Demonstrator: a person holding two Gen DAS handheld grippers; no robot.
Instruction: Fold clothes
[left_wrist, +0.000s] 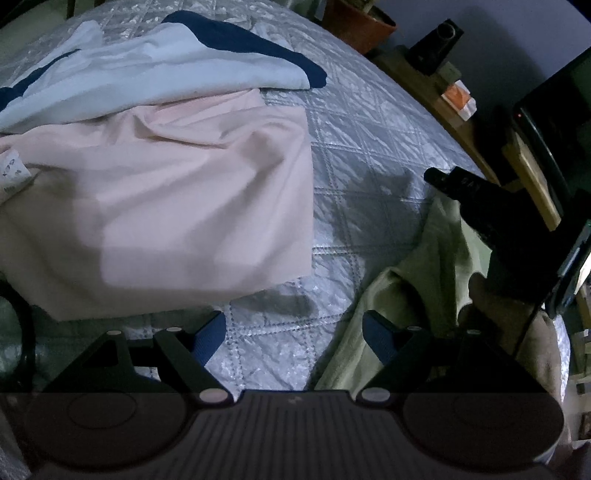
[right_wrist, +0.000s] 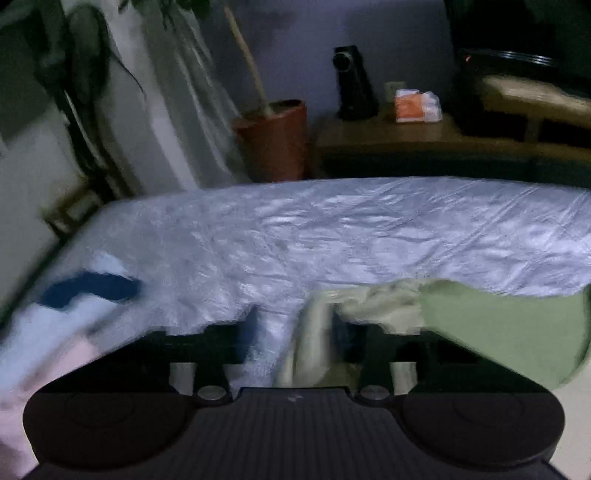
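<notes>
My left gripper (left_wrist: 293, 338) hangs over the quilted bedspread (left_wrist: 369, 133) with its jaws wide apart and nothing between them; only bare quilt shows in the gap. One blue pad (left_wrist: 208, 338) sits at about 7 o'clock in the left wrist view, the other at about 5 o'clock, just beside the edge of a green garment (left_wrist: 417, 273).

The green garment lies rumpled on the bedspread at 4 o'clock in that view. My right gripper (left_wrist: 476, 206) is seen above it at 3 o'clock, its dark body over the cloth.

From the right wrist view, which is blurred, my right gripper (right_wrist: 293, 325) has its jaws drawn partway together, with a bunched fold of the green garment (right_wrist: 498, 332) between them. The fold lies against the right-hand finger; I cannot tell whether both pads press on it. The rest of the garment spreads toward 4 o'clock.

A pink garment (left_wrist: 177, 206) lies loosely folded at 9 to 10 o'clock in the left wrist view, well apart from the green one. A white garment with navy trim (left_wrist: 155, 70) overlaps its far edge at 11 o'clock.

Beyond the bed, a brown plant pot (right_wrist: 275, 136) stands at 12 o'clock in the right wrist view, a dark speaker (right_wrist: 351, 81) and an orange packet (right_wrist: 417, 105) on a low wooden shelf (right_wrist: 388, 133) at 1 o'clock.
</notes>
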